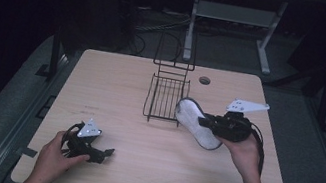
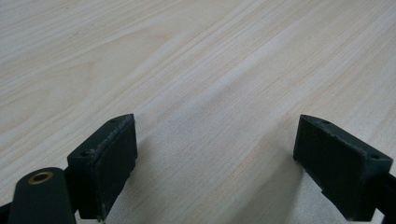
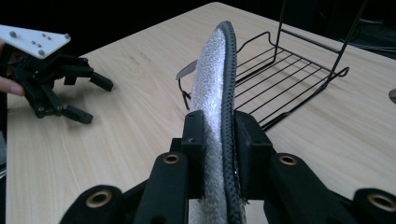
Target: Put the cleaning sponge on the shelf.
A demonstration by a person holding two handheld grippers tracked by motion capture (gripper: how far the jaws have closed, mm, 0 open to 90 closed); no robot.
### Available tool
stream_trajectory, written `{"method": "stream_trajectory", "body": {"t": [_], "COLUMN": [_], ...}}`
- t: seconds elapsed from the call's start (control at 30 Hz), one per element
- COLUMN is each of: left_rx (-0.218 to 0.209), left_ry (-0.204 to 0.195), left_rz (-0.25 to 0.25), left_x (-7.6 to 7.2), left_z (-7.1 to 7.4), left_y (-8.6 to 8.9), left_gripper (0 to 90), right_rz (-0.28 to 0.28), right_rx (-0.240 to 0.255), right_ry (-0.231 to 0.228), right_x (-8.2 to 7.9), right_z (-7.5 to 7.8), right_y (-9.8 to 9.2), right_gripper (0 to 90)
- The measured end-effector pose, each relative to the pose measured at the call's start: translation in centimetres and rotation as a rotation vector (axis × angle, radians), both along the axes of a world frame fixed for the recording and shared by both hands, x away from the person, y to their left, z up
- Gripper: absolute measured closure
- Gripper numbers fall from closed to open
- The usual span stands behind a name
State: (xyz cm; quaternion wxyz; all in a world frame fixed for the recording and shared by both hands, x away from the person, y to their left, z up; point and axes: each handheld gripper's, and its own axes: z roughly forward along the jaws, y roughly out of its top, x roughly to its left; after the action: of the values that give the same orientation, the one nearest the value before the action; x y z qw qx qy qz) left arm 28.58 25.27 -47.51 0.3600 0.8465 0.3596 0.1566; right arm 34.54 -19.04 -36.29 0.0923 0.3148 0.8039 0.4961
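One insole [image 3: 212, 84] clamped edgewise in right gripper [image 3: 219, 135], seemingly above table.

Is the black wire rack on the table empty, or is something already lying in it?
Empty. In the high view the wire rack shows bare bars; the insole is beside it, clamped in the right gripper.
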Motion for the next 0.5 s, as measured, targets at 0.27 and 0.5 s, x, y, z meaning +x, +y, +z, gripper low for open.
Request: {"method": "stream_trajectory", "body": {"t": [0.27,0.5], "left_rx": [-0.003,-0.001], "left_ry": [-0.001,0.001], "left_rz": [0.002,0.001], "left_x": [0.0,0.0], "left_z": [0.0,0.0], "left_y": [0.0,0.0], "left_gripper": [12.7,12.7], "right_rz": [-0.010,-0.019], "right_rx": [0.016,0.041], "right_ry": [-0.001,0.000], "right_x": [1.7,3.1], "right_z": [0.2,0.1], "right_y": [0.9,1.9], "right_gripper": [75.2,75.2]}}
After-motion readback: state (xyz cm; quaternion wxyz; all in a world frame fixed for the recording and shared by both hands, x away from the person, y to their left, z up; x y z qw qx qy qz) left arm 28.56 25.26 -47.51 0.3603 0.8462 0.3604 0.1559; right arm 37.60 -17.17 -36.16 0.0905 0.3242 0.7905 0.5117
